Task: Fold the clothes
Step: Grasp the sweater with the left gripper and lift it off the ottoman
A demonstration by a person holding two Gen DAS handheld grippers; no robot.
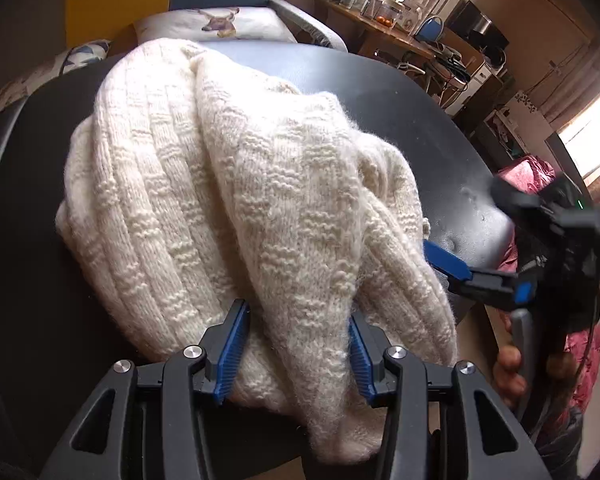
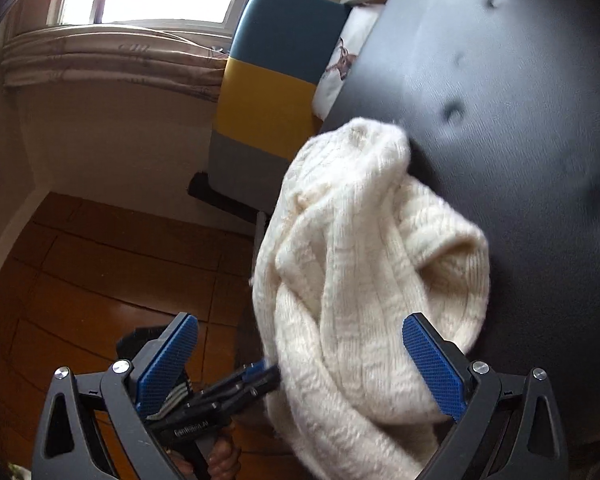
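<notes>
Because the cream, chunky cable-knit wool sweater (image 1: 236, 200) lies bunched near the edge of the dark padded leather surface (image 1: 400, 112), part of it spilling over that edge, the left hand-held gripper (image 1: 296, 356) has its blue pads straddling a hanging fold, probably to gather it. Whether they press the knit I cannot tell. The right hand-held gripper (image 2: 300, 364) stands wide apart beside the bundle, holding nothing.

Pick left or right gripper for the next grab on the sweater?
Left, probably. The left gripper already straddles a fold of the cream sweater; the right gripper stands wide open beside its edge.
</notes>
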